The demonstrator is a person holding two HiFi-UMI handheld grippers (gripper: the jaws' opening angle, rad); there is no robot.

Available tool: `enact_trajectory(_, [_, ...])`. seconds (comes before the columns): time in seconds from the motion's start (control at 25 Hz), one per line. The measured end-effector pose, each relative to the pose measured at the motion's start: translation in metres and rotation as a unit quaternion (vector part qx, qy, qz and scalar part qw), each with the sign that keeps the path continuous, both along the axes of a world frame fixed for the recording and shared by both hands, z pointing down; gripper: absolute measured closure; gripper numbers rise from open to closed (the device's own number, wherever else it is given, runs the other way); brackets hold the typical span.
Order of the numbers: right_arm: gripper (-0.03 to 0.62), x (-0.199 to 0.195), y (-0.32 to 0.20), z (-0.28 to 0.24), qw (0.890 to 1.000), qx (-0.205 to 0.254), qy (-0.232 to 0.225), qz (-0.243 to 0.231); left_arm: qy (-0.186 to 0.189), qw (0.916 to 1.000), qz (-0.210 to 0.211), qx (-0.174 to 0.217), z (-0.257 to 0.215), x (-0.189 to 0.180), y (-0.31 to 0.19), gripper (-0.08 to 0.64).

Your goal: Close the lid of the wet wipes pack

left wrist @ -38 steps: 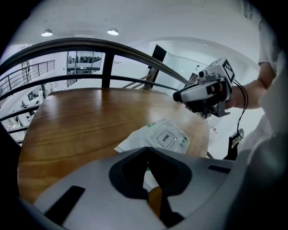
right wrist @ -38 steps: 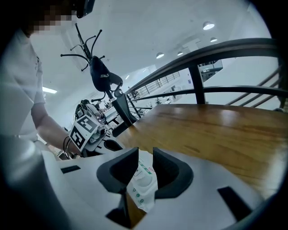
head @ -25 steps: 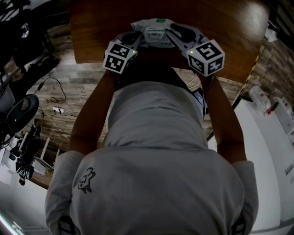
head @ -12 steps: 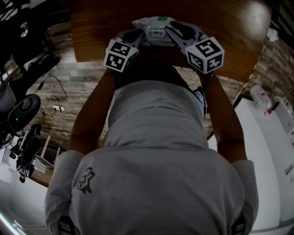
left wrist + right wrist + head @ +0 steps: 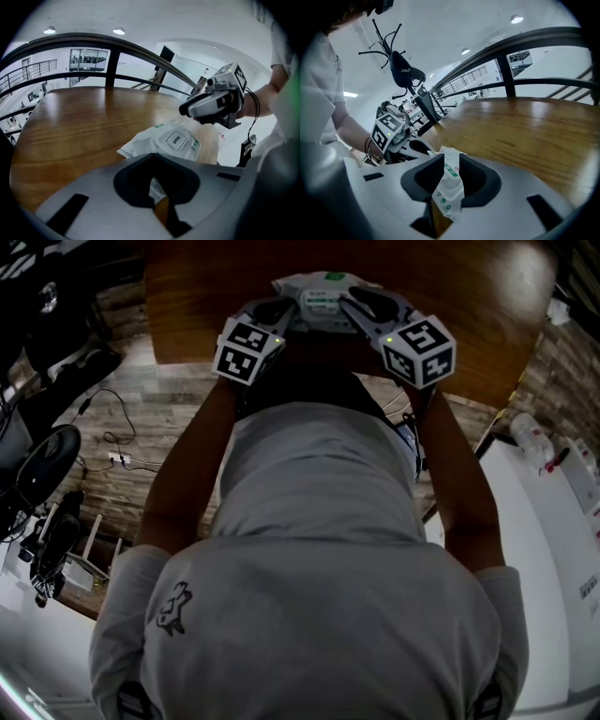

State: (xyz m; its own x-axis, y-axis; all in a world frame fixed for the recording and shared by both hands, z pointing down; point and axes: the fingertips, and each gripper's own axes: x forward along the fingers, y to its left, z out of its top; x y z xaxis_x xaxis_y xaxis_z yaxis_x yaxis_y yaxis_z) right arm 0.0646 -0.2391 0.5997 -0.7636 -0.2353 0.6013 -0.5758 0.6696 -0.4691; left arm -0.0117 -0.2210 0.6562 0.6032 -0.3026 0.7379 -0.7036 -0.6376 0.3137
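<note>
The white wet wipes pack [image 5: 323,289] lies at the near edge of the wooden table [image 5: 469,306], between the two grippers. In the left gripper view its lid [image 5: 177,139], marked OPEN, lies flat on the pack [image 5: 154,143]. My left gripper [image 5: 286,311] holds the pack's left end, and a white sliver of it shows in the narrow gap of the left gripper [image 5: 157,187]. My right gripper [image 5: 352,307] pinches the other end. The crumpled pack end [image 5: 450,194] stands squeezed in the right gripper [image 5: 449,174].
The table edge runs just below the grippers, with the person's body close behind it. Cables [image 5: 112,442] and dark equipment [image 5: 37,465] lie on the floor at left. A white counter [image 5: 553,521] with a bottle [image 5: 532,442] stands at right. A dark railing [image 5: 140,51] curves beyond the table.
</note>
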Motion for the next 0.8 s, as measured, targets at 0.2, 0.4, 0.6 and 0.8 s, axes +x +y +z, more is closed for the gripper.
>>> enact_trajectory(0.2, [0.508,-0.002,0.004,0.003,1.000,-0.006,0.002,-0.003,0.001,1.0000,0.001,-0.001,-0.001,0.000,0.000,0.548])
enact_trajectory(0.4, [0.508,0.000,0.006,0.011,1.000,-0.011,0.007,-0.003,0.001,1.0000,0.003,-0.001,0.000,0.001,0.000,0.548])
enact_trajectory(0.6, [0.508,0.001,0.012,0.018,1.000,-0.016,0.010,-0.008,0.005,1.0000,0.001,-0.002,-0.001,0.001,0.001,0.548])
enact_trajectory(0.8, [0.506,0.000,0.019,0.025,0.999,-0.018,0.019,-0.019,0.002,1.0000,0.007,-0.002,0.000,0.001,0.001,0.548])
